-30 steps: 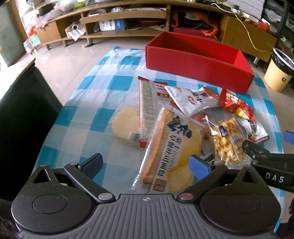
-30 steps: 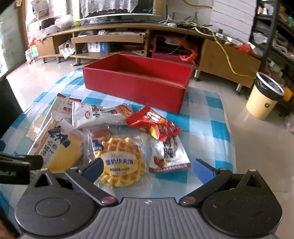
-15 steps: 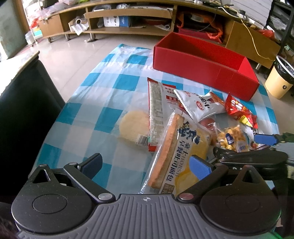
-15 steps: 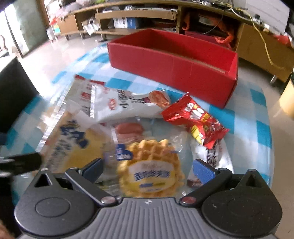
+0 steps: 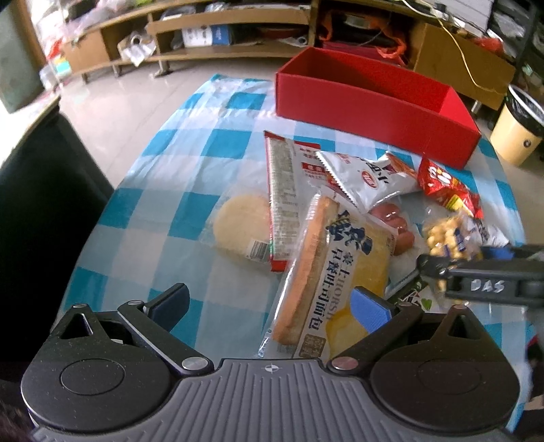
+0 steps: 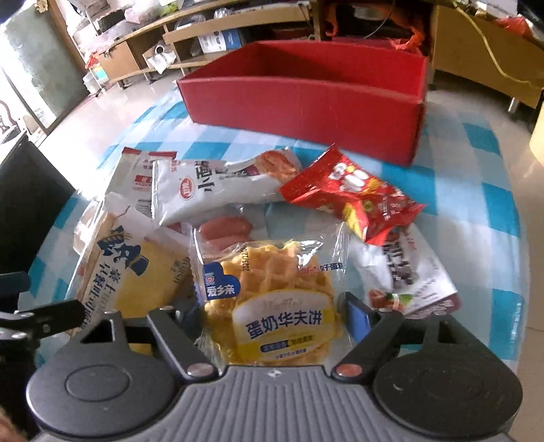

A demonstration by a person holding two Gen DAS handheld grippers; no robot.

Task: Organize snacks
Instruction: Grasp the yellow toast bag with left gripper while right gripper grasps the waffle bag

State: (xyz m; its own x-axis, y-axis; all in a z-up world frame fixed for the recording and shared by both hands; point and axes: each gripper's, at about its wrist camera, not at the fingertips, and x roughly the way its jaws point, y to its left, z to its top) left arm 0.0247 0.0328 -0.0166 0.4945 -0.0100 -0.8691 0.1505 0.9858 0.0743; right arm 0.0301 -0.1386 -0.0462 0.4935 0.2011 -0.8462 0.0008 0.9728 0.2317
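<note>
Several snack packs lie in a heap on the checked tablecloth (image 5: 190, 149). A waffle pack (image 6: 275, 299) lies between the fingers of my open right gripper (image 6: 272, 312). A bread pack (image 5: 333, 268) lies in front of my open left gripper (image 5: 272, 302), which holds nothing. A round rice cake (image 5: 241, 224), a white pouch (image 5: 370, 176), a red pouch (image 6: 353, 193) and sausages (image 6: 224, 227) lie around them. The red box (image 5: 374, 98) stands open behind the heap. My right gripper also shows at the right edge of the left wrist view (image 5: 452, 255).
A low wooden TV cabinet (image 5: 221, 30) runs along the back wall. A yellow waste bin (image 5: 516, 132) stands on the floor at the right. A black seat (image 5: 37, 190) stands at the table's left edge.
My right gripper has moved forward and down, so the waffle pack now lies between its fingers. My left gripper has shifted only slightly.
</note>
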